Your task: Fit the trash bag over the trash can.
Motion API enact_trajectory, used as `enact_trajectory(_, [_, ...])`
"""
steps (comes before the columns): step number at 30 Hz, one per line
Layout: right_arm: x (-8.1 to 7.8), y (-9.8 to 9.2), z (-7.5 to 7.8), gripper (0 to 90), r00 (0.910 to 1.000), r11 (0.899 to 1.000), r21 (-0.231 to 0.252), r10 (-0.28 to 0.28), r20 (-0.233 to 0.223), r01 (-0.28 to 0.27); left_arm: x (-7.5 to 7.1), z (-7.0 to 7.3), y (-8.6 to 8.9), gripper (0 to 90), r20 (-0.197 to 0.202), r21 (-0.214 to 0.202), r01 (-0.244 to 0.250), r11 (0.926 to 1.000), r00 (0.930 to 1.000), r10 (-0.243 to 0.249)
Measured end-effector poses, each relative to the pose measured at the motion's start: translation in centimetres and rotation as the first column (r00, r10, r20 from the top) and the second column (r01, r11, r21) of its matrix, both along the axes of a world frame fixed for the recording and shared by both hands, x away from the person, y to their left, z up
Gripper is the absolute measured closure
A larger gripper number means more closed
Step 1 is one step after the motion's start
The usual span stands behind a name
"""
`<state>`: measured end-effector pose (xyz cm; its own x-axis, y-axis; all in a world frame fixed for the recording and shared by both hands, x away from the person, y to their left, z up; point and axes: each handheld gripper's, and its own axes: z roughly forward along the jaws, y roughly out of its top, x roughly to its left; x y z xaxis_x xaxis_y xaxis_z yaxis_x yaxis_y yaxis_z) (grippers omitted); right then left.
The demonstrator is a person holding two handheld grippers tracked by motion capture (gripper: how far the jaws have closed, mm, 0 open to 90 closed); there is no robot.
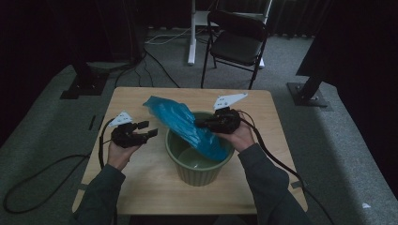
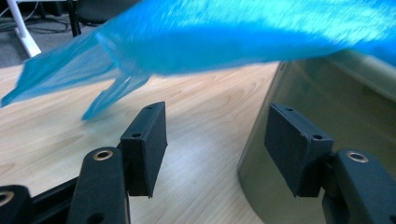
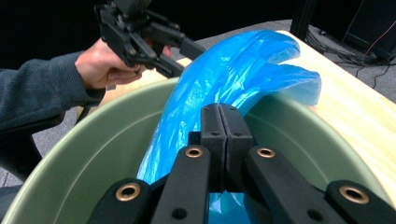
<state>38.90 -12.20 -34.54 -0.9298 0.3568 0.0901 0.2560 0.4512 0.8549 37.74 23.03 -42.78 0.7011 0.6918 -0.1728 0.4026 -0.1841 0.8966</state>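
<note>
A green pot [image 1: 197, 174] stands in the middle of the wooden table [image 1: 141, 187]. A blue plastic bag [image 1: 177, 118] slants from the table's far left down into the pot. My right gripper [image 1: 200, 124] reaches over the pot's far rim and is shut on the bag. In the right gripper view its jaws [image 3: 225, 125] meet on the blue film [image 3: 233, 79] above the pot's inside wall [image 3: 93, 154]. My left gripper [image 1: 149, 130] hovers open left of the pot, with nothing between its jaws. In the left gripper view it [image 2: 215, 149] faces the pot's side [image 2: 327, 93] under the bag [image 2: 224, 42].
A black folding chair [image 1: 237, 42] stands beyond the table's far edge, with a white stand leg [image 1: 191, 33] beside it. Black stand bases [image 1: 83, 86] sit on the carpet at both sides. Cables [image 1: 42, 180] trail off the table's left and right.
</note>
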Motion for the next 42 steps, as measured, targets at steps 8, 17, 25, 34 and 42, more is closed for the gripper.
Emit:
enact_trajectory(8, [-0.5, 0.1, -0.1, 89.3, 1.0, 0.999, -0.032, 0.003, 0.007, -0.003, -0.1, 1.8, -0.6, 38.9, 0.019, -0.051, 0.048, 0.9976, 0.9987, -0.047])
enact_trajectory(17, [-0.5, 0.3, -0.3, 89.3, 0.9998, 0.999, -0.051, 0.011, 0.014, -0.01, 0.3, 4.4, -2.5, 40.2, 0.011, -0.1, 0.12, 0.9878, 0.9928, -0.119])
enact_trajectory(25, [-0.6, 0.4, -0.3, 89.3, 0.9997, 0.998, -0.06, 0.019, 0.017, -0.018, 0.9, 5.3, -5.2, 44.4, -0.017, -0.025, 0.125, 0.9919, 0.992, -0.125])
enact_trajectory(34, [-0.6, 0.2, -0.1, 87.0, 0.9995, 0.998, -0.065, 0.022, 0.021, -0.021, 0.8, 5.6, -6.1, 77.8, -0.004, 0.02, 0.123, 0.9922, 0.9924, -0.123])
enact_trajectory(42, [0.1, -0.5, 0.6, 72.9, 1.0, 1.0, -0.026, 0.002, -0.001, -0.002, 0.6, 5.4, -6.7, 88.2, -0.003, 0.049, 0.149, 0.9876, 0.9888, -0.149])
